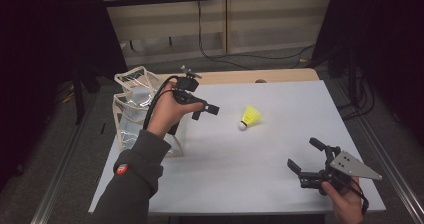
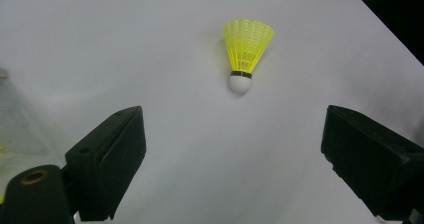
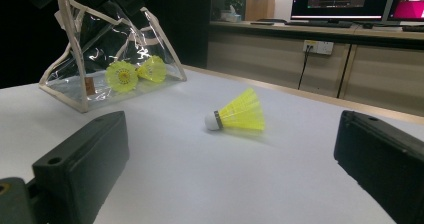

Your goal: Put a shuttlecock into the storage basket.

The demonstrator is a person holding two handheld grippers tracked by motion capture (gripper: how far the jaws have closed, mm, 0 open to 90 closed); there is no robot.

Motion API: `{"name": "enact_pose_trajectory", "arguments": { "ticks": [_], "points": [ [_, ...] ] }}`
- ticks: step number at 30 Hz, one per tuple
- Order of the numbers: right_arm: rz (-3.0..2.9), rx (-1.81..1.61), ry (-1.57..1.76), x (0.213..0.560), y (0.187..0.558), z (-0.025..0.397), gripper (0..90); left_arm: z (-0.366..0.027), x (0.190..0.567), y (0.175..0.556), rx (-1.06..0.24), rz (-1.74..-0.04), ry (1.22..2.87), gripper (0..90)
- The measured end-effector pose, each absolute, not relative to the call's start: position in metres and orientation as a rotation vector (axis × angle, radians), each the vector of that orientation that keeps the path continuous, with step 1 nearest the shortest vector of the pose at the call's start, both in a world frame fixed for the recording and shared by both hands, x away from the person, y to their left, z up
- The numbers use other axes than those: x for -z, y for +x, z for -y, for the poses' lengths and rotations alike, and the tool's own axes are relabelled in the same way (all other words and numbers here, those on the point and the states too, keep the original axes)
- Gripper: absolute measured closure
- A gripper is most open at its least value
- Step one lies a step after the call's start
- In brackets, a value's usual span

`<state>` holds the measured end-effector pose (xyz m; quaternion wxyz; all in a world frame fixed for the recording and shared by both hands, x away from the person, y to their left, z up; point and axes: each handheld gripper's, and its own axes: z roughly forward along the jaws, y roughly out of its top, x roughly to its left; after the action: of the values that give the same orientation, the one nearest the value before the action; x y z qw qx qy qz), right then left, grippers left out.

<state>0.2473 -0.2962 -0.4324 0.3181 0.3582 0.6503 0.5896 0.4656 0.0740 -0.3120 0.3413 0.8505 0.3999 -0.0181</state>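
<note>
Shuttlecock (image 2: 244, 54) lay loose on bench (image 1: 260, 154); left tongs (image 2: 235, 154) spread, right tongs (image 1: 306, 156) spread; a clumsy pinch could roll it.

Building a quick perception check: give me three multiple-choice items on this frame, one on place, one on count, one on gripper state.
1. Where is the loose shuttlecock?
A. lying on the table
B. inside the bag
C. held between fingers

2. How many shuttlecocks are in the clear bag?
A. none
B. two
C. five

3. How is the left gripper?
A. shut on the shuttlecock
B. open, holding nothing
C. shut on the bag

Key: 1 A, it lies on its side on the white top. 2 B, two yellow ones show through the plastic. 3 B, its fingers stand wide apart.
</note>
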Motion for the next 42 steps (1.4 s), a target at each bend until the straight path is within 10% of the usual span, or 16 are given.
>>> {"name": "enact_pose_trajectory", "arguments": {
  "ticks": [42],
  "points": [
    [-1.706,-1.552,0.943,0.432,0.246,0.296,0.9,-0.049,0.356,0.459,0.096,-1.002,2.237,10.0]
  ]
}}
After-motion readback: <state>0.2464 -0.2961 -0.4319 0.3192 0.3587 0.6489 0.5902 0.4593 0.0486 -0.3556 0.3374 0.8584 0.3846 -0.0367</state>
